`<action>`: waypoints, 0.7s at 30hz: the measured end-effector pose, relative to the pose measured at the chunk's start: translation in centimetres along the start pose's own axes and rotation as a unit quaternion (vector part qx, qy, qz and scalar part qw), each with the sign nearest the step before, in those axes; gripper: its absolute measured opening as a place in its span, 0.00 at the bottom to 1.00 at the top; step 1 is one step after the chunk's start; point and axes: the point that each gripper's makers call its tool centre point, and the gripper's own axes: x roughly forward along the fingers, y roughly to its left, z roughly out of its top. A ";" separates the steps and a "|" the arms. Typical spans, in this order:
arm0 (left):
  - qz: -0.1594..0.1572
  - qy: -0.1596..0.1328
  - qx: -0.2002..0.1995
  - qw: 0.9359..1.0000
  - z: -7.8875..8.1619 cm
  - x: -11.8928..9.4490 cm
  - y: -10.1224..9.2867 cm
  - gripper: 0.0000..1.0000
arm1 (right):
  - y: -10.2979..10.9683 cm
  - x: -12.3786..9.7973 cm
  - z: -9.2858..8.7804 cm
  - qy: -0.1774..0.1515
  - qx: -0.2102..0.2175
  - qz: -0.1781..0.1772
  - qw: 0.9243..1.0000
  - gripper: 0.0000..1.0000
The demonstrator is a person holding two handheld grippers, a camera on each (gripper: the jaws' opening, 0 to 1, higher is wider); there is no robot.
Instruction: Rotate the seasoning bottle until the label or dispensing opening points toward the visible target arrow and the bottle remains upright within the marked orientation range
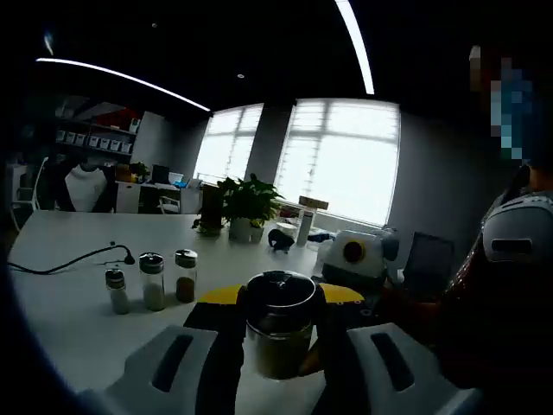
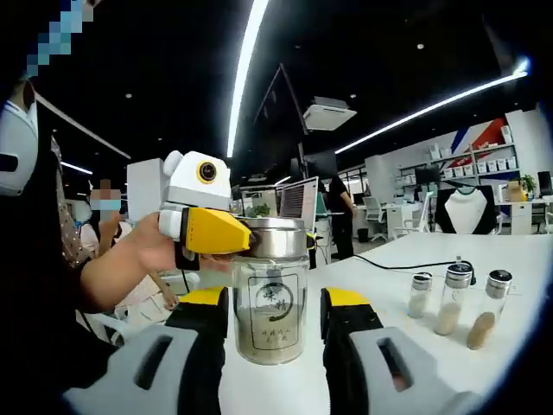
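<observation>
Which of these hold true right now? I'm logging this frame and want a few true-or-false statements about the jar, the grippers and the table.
1. The seasoning jar stands upright on the white table. True.
2. The right gripper has its jaws on either side of the jar's glass body. True.
3. The left gripper is closed around the jar's base. False: its yellow jaws are up at the metal lid.
4. Five small shakers stand on the table. False: three small shakers stand in a row.
5. A potted plant sits farther back on the table. True.
</observation>
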 end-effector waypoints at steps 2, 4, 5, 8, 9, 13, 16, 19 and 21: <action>-0.002 -0.001 0.000 1.000 0.1 0.0 -0.1 0.33 | 0.1 0.0 0.2 -0.003 -0.001 -0.007 1.000 0.31; -0.002 -0.004 -0.002 1.000 0.1 0.0 0.1 0.33 | 0.0 0.1 0.3 -0.005 -0.009 -0.011 1.000 0.31; -0.002 -0.008 -0.005 1.000 0.1 0.0 0.3 0.33 | 0.0 0.1 0.3 -0.004 -0.008 -0.015 1.000 0.31; -0.001 -0.022 -0.019 1.000 0.1 0.0 0.6 0.33 | -0.1 0.3 0.3 0.002 -0.014 -0.028 1.000 0.30; 0.004 -0.027 -0.022 0.999 0.1 0.0 0.7 0.33 | -0.2 0.3 0.2 0.008 -0.013 -0.039 0.999 0.30; 0.045 -0.037 -0.024 0.998 -0.1 0.1 1.9 0.32 | -2.0 0.6 -0.3 0.038 -0.024 -0.105 0.993 0.30; 0.076 -0.051 -0.032 0.995 -0.1 0.2 2.8 0.32 | -2.7 1.0 -0.6 0.051 -0.015 -0.142 0.988 0.30; 0.120 -0.057 -0.034 0.991 -0.3 0.3 3.7 0.32 | -3.8 1.1 -1.1 0.084 -0.044 -0.192 0.977 0.30; 0.146 -0.059 -0.026 0.987 -0.3 0.5 4.1 0.33 | -4.4 1.3 -1.3 0.095 -0.055 -0.213 0.971 0.30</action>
